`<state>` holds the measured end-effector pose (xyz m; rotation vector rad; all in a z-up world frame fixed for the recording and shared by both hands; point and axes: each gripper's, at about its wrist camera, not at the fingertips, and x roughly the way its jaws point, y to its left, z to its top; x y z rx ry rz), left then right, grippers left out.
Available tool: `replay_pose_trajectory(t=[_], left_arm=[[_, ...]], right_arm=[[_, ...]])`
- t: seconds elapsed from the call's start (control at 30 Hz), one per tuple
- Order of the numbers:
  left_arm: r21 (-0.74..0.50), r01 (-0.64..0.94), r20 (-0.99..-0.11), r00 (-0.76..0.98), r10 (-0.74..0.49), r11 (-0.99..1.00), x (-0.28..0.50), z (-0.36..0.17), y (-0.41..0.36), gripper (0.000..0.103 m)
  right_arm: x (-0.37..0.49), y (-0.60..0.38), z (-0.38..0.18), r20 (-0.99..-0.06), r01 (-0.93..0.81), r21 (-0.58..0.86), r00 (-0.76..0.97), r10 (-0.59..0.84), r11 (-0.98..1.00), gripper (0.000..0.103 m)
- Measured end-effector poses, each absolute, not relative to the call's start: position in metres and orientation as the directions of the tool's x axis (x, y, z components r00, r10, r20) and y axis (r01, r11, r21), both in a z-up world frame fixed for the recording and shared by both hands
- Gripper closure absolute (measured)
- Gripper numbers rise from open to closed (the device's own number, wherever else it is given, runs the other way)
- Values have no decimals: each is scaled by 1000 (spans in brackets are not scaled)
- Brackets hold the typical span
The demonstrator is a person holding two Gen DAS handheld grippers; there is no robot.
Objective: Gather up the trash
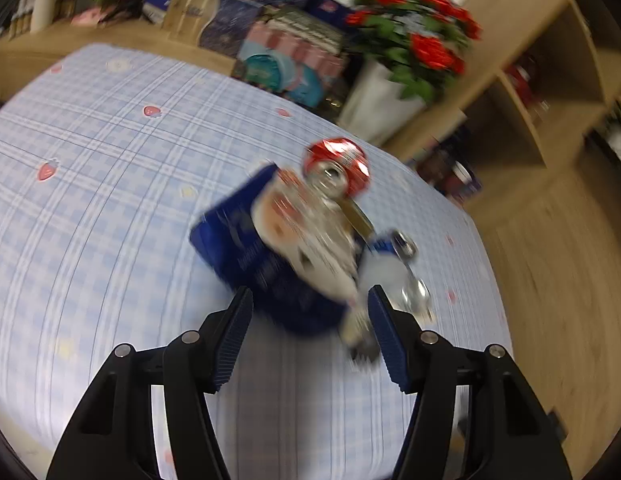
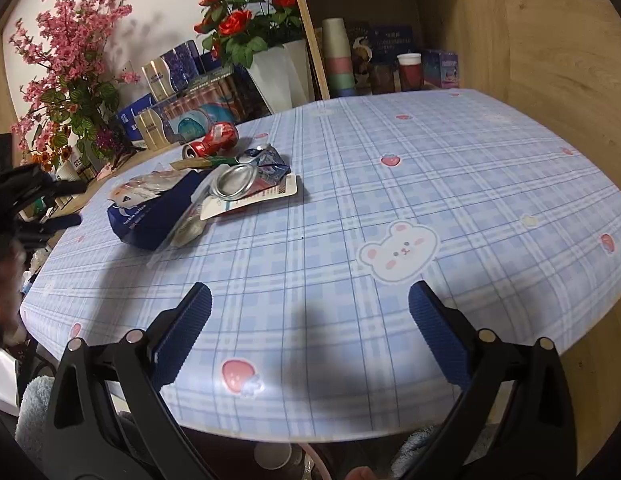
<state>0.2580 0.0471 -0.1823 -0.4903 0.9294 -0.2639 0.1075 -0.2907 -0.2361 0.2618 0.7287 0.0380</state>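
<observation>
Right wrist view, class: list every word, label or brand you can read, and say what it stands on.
"luckin coffee", as far as it reads: white letters on the dark blue bag.
Red can: white script, too blurred to read.
White card: print too small to read.
Blue boxes behind the table: lettering too small.
Shelf sign: too small to read.
</observation>
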Motion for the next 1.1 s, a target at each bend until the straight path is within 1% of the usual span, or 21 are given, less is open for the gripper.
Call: replay_pose_trajectory(t=[0.1, 0.13, 0.23, 0.43, 0.47, 0.5, 0.57, 0.63, 0.7, 0.8, 0.83, 0.93, 1.0, 1.1], left_arm=[[-566, -16, -687, 562, -461, 824, 287, -198, 57, 53], [-585, -24, -682, 556, -475, 811, 293, -204, 59, 54], [-668, -27, -628, 556, -544, 744, 307, -216, 63, 54], [-718, -43, -592, 563, -577, 695, 329, -233, 55, 54], [-722, -45, -589, 562, -580, 690, 331, -235, 55, 61], [-711, -42, -597, 563, -571, 702, 333, -236, 52, 86], [-691, -25, -595, 587, -548, 723, 328, -232, 51, 89], [-686, 5, -572, 614, -544, 727, 320, -223, 51, 96], [-657, 36, -571, 629, -528, 753, 310, -208, 49, 97], [-618, 108, -563, 631, -534, 779, 295, -188, 42, 97], [-604, 119, -566, 632, -530, 788, 290, -184, 41, 97], [-562, 147, -560, 657, -505, 814, 268, -170, 42, 97], [-552, 167, -541, 674, -503, 817, 254, -162, 47, 97], [-529, 184, -532, 689, -492, 829, 239, -155, 50, 97]], right_arm=[[118, -293, -241, -665, 61, 252, 736, 128, 966, 6], [122, -294, -243, -668, 62, 255, 733, 130, 965, 6], [131, -294, -244, -671, 60, 258, 729, 135, 964, 6], [148, -289, -244, -681, 27, 232, 718, 142, 972, 6], [153, -287, -243, -684, 15, 224, 715, 146, 975, 6], [156, -286, -243, -686, 9, 219, 713, 147, 976, 6], [164, -282, -238, -685, -13, 208, 712, 155, 978, 6], [176, -278, -232, -679, -42, 200, 714, 169, 979, 6], [187, -273, -228, -681, -71, 179, 711, 175, 981, 6], [212, -257, -224, -700, -145, 96, 694, 171, 985, 6], [221, -249, -224, -706, -184, 60, 687, 172, 981, 6], [240, -236, -226, -718, -253, 14, 671, 185, 967, 8], [254, -230, -229, -733, -289, 1, 651, 198, 957, 20], [270, -219, -231, -745, -320, -17, 636, 202, 947, 21]])
